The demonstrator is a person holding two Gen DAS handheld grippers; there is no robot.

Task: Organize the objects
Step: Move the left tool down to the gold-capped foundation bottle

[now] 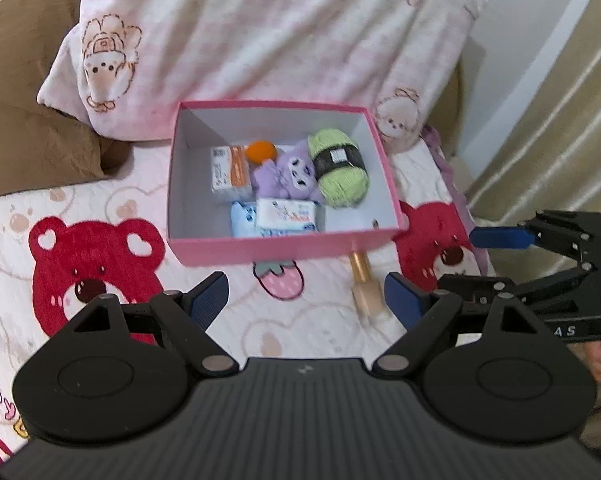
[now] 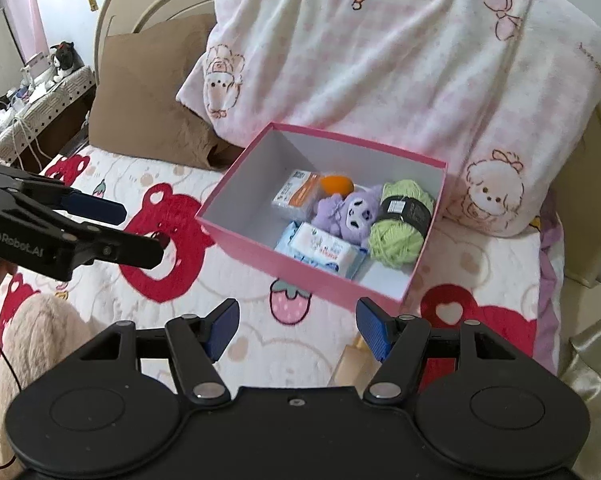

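Note:
A pink box [image 1: 276, 250] [image 2: 300, 276] lies open on the bed. It holds a green yarn ball [image 1: 342, 174] [image 2: 400, 224], a purple plush toy [image 1: 286, 174] [image 2: 350, 212], an orange egg-shaped sponge [image 1: 262, 151] [image 2: 336, 184], an orange-and-white packet [image 1: 230, 170] [image 2: 294, 196] and blue-white tissue packs [image 1: 286, 214] [image 2: 322, 250]. A beige bottle with a gold cap [image 1: 364, 286] [image 2: 350, 364] lies on the bedspread just in front of the box. My left gripper [image 1: 306, 300] is open and empty, short of the box. My right gripper [image 2: 296, 326] is open and empty, with the bottle beside its right finger.
The bed has a bedspread with red bear prints [image 1: 92, 264] [image 2: 168, 232]. A pink-white pillow [image 1: 260, 40] [image 2: 400, 52] lies behind the box, and a brown cushion [image 1: 28, 120] [image 2: 148, 96] to its left. A cluttered side table [image 2: 40, 92] stands far left.

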